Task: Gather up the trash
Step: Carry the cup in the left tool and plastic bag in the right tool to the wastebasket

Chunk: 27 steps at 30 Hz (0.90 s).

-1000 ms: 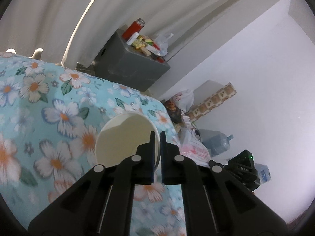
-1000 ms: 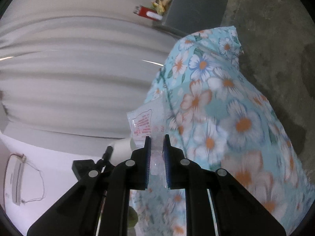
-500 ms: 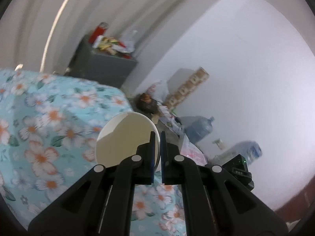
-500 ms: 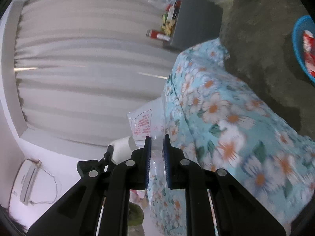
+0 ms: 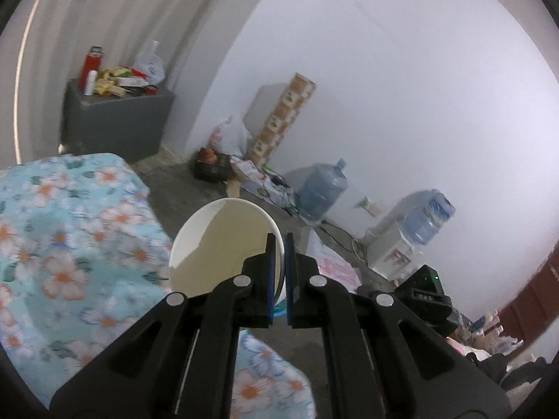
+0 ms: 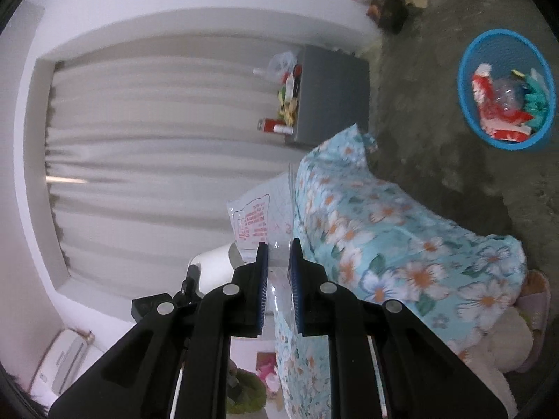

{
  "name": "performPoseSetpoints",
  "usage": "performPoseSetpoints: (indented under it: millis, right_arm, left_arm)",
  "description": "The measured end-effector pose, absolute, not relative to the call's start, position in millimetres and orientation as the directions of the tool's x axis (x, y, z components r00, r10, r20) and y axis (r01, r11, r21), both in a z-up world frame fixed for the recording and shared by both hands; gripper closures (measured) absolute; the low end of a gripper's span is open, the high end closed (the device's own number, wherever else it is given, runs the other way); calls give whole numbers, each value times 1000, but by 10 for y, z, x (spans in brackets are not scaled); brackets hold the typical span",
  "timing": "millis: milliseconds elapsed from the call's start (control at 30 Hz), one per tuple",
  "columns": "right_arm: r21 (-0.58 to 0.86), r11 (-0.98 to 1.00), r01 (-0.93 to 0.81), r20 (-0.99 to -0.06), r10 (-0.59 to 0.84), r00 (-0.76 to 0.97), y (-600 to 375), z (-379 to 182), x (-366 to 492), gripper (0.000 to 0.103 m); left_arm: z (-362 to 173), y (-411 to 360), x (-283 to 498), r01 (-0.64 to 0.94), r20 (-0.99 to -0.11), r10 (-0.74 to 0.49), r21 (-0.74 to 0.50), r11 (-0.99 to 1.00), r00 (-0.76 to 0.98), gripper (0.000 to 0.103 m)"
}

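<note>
My left gripper (image 5: 278, 244) is shut on the rim of a white paper cup (image 5: 216, 244), held in the air past the edge of the floral cloth (image 5: 63, 244), its mouth facing the camera. My right gripper (image 6: 278, 255) is shut on a clear plastic bag with red print (image 6: 256, 218), held above the floral cloth (image 6: 384, 227). A blue basket (image 6: 466, 52) with red wrappers, a clear bottle and green scraps stands on the floor at the upper right of the right wrist view. The cup and left gripper (image 6: 209, 269) show behind the bag.
A grey cabinet (image 5: 115, 122) with a red flask and packets stands by the curtain. Bags, boxes and two water jugs (image 5: 323, 188) line the white wall. A water dispenser (image 5: 394, 251) stands to the right. The floor (image 6: 436, 139) is bare concrete.
Both grippers have lifted and swung away from the floral cloth, still holding the cup and the bag. The floor, wall clutter and blue basket have come into view.
</note>
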State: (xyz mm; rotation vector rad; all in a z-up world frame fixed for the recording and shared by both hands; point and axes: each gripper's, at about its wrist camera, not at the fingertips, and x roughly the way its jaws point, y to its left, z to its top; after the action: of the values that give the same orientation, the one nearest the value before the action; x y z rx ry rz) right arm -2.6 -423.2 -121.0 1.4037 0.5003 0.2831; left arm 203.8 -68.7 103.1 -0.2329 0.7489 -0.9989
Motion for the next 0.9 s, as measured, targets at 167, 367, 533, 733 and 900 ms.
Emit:
performPoseSetpoints:
  millis: [167,367,533,733,900]
  right_arm:
    - [988,112,111,-149,431,890,-4455,-1344,-181,90]
    - [989,73,130,-148,378,914,-4703,-1531,-317,90]
    - [987,37,154,-157,337,928,-4868,-1694,-414,90]
    - [970,26,242,-242,211,947,-5143,-1901,-624,90]
    - [899,80,431,-432,9,902,-5441,-2031,-868,90]
  left_arm:
    - [998,-1146,1949,716,-490,-824,-463,522,284,100]
    - [951,-1651,1871,759,-520,-820,-427,492,239,100]
    - [864,-2032,1817,775,-545,-815,-422,471,198,100]
    - [663,-2529,1851,797,-588,-792,-394,457,163,100]
    - [413,-3056,1923,812,-637,-758,-366,454,137,100]
